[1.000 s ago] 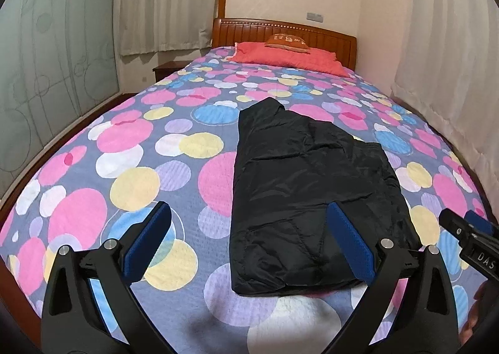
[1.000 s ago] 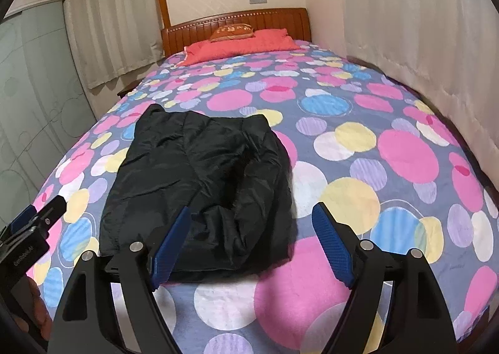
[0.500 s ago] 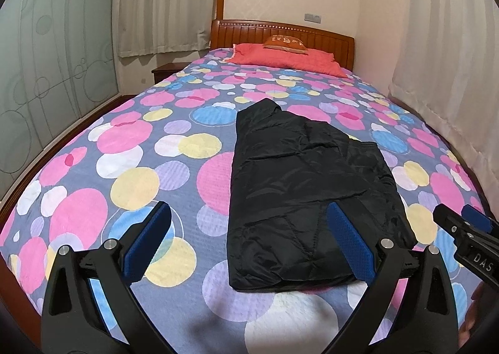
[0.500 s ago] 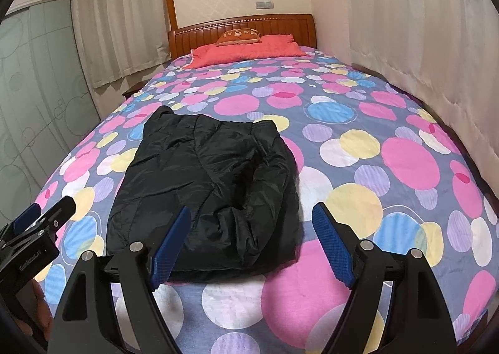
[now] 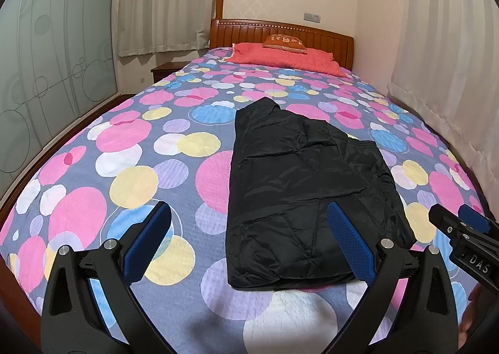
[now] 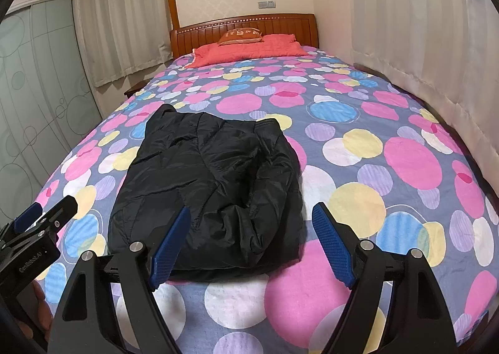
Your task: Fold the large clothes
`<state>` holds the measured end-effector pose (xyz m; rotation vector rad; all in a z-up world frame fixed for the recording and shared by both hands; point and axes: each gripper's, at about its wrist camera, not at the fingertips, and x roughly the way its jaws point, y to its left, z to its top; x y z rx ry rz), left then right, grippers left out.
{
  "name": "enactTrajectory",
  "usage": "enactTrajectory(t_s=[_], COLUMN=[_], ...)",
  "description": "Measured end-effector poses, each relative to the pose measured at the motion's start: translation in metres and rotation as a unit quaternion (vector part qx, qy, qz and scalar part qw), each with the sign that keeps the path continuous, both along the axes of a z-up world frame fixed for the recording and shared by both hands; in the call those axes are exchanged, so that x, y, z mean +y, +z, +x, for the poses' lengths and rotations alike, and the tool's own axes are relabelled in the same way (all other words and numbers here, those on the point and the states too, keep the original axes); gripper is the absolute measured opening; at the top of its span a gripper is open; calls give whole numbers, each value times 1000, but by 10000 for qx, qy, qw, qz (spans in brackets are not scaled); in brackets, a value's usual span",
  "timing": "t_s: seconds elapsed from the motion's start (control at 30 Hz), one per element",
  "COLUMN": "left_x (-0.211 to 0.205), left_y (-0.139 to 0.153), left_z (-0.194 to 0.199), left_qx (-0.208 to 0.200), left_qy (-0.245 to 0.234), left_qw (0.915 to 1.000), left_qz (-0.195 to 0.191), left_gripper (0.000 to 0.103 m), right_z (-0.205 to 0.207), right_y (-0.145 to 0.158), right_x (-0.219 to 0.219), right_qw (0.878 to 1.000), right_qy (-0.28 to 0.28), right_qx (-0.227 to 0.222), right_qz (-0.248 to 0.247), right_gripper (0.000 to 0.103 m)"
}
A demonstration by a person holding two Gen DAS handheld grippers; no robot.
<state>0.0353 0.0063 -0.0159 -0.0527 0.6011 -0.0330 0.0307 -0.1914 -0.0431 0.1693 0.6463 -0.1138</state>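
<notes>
A black padded jacket (image 5: 299, 185) lies folded lengthwise in a long strip on the dotted bedspread (image 5: 131, 151), its collar end pointing toward the headboard. In the right wrist view the same jacket (image 6: 205, 185) sits left of centre. My left gripper (image 5: 249, 241) hovers open above the jacket's near left edge, nothing between its blue pads. Over the jacket's near right corner my right gripper (image 6: 249, 241) stands open, empty too. Each gripper shows at the edge of the other's view: the right gripper (image 5: 464, 229), the left gripper (image 6: 43, 216).
A red pillow (image 5: 283, 56) and an orange cushion (image 5: 285, 41) rest against the wooden headboard (image 5: 280, 29). Curtains (image 6: 421, 42) hang along the right side, frosted sliding doors (image 5: 46, 57) on the left. A small nightstand (image 5: 165, 71) stands beside the bed.
Both views have pulled slightly back and up from the bed, so the jacket looks a little further away. The jacket itself has not moved, and both grippers stay open.
</notes>
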Motion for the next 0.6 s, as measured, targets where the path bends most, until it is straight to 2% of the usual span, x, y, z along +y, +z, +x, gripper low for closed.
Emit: enactTrajectory(t_s=[0.6], left_x=[1], left_y=[0], left_z=[0], left_qx=[1], left_qy=[1], left_qw=[10000], left_qz=[-11], left_gripper=[100], right_z=[0], right_y=[-1], right_x=[3], right_qw=[10000], right_qy=[2], right_qx=[13], right_qz=[-3], right_gripper=[79])
